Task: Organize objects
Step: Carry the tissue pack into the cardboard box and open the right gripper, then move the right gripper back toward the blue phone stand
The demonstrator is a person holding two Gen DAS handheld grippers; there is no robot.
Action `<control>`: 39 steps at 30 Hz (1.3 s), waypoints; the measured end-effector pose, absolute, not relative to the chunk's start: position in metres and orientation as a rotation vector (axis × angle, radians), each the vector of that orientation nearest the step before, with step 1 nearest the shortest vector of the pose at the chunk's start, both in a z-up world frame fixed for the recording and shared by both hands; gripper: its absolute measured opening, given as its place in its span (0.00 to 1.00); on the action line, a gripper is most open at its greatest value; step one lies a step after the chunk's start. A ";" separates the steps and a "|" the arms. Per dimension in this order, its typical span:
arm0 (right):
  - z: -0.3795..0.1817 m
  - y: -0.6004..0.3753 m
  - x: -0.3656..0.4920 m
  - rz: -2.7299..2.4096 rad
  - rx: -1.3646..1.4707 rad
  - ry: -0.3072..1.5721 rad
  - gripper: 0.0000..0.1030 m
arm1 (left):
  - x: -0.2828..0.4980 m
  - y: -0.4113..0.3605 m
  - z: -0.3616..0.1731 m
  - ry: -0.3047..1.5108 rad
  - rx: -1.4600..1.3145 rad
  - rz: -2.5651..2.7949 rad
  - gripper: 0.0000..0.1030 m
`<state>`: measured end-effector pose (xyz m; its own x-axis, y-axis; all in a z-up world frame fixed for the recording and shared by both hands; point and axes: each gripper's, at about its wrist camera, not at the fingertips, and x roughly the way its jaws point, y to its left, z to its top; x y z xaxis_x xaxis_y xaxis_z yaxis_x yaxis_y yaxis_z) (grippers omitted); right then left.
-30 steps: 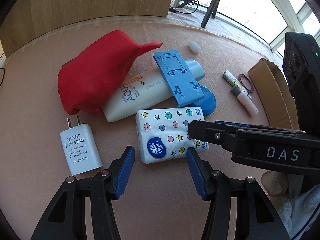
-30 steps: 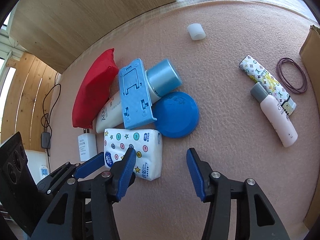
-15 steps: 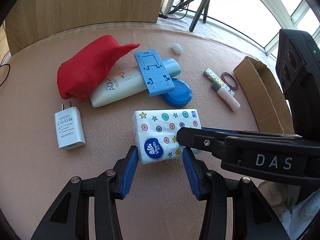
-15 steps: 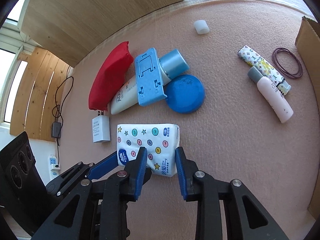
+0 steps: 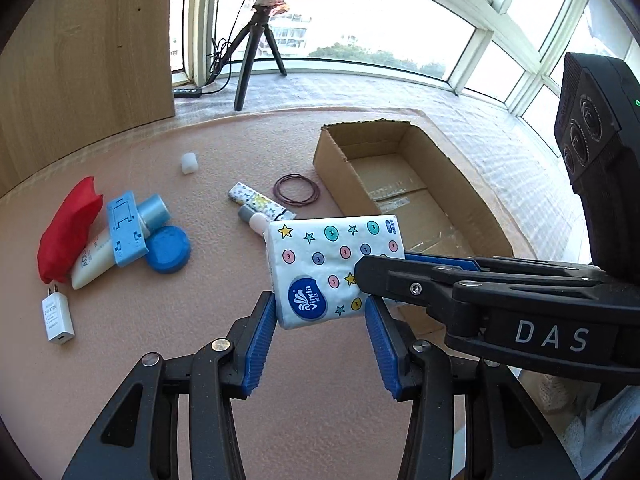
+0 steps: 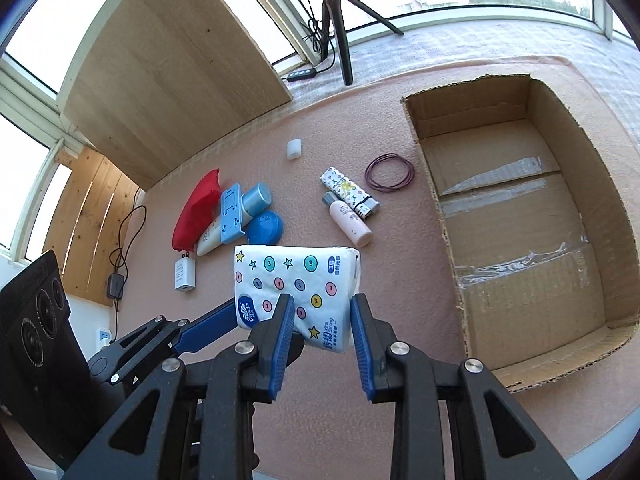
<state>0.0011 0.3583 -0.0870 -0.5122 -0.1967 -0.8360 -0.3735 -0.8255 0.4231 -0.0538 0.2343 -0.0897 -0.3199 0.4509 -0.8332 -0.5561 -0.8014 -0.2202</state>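
Gripping the Vinda tissue pack [image 5: 328, 268] from two sides, you have it lifted off the pink table [image 5: 140, 360]: your left gripper [image 5: 321, 320] has its blue fingers clamped on the pack's near end by the logo, and your right gripper [image 6: 321, 322] pinches the other corner between its own pads. The pack hangs tilted, just beside the near left corner of the open cardboard box [image 6: 520, 216]; from the left wrist view it overlaps the box edge, though you can hardly judge whether it is over the box or short of it.

On the table behind, the pink bottle [image 6: 349, 222] lies touching the patterned tube [image 6: 347, 191], with the hair ties [image 6: 389, 173] just beside the box wall. Farther left, the red pouch [image 6: 196, 210], sunscreen tube [image 5: 94, 256], blue phone stand [image 5: 125, 229] and blue round lid [image 5: 168, 249] sit bunched together, the white charger [image 5: 57, 315] near them, and a small white cap [image 5: 189, 163] lies apart.
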 end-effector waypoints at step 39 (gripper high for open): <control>-0.059 0.369 -0.028 2.612 -1.401 0.703 0.41 | -0.066 0.158 -0.101 0.016 -1.424 2.347 0.58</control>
